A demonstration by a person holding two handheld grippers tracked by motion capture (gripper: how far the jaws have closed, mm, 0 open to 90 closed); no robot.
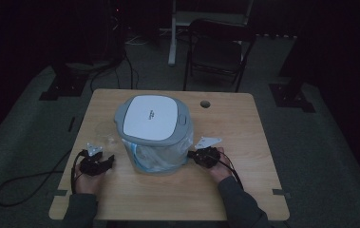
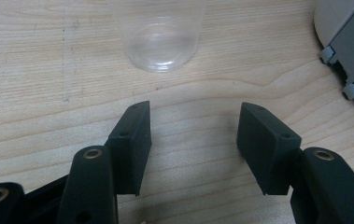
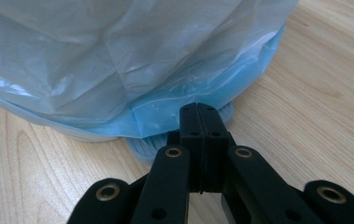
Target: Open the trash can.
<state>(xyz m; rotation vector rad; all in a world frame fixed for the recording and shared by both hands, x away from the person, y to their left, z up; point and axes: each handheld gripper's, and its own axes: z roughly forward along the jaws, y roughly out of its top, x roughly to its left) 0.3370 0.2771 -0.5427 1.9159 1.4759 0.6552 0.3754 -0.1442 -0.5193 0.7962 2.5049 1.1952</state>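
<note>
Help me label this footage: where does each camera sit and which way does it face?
High view: above the person's side, looking forward and down at the bin; forearms, both grippers.
Left gripper view: on the left gripper, facing a clear cup; open jaws.
Right gripper view: on the right gripper, facing the bin's liner; shut jaws.
Shared: the bin.

A light wooden bench (image 1: 244,142) with a round cable hole (image 1: 205,104) near its far edge stands on grey floor (image 1: 320,156). Behind it, 1 dark folding chair (image 1: 218,52) sits before a white frame (image 1: 175,28).
</note>
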